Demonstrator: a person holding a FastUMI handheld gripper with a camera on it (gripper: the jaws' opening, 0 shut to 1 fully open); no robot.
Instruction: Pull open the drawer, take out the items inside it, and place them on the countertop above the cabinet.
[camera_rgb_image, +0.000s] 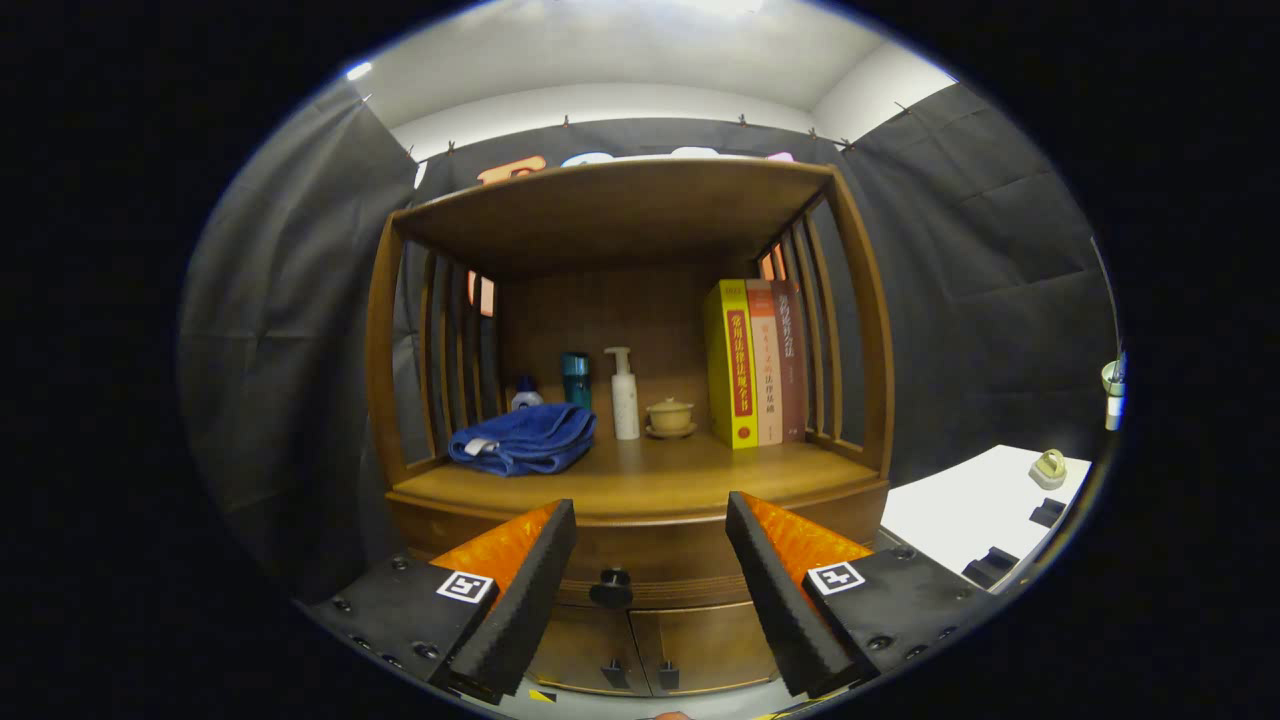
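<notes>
A wooden cabinet (640, 480) stands straight ahead. Its drawer (680, 560) under the countertop is closed, with a dark round knob (611, 587) on its front. My gripper (650, 525) is open and empty, hovering in front of the drawer; the knob sits between the fingers, a little beyond them. The countertop (650, 475) holds a folded blue towel (525, 440), a teal cup (575, 380), a white pump bottle (624, 395), a small lidded tea bowl (670, 415) and a few upright books (755, 365). The drawer's contents are hidden.
Two small doors with dark handles (640, 675) sit below the drawer. A shelf roof (620, 205) and slatted sides enclose the countertop. A white table (975, 510) with small objects stands to the right. Black cloth walls surround the cabinet.
</notes>
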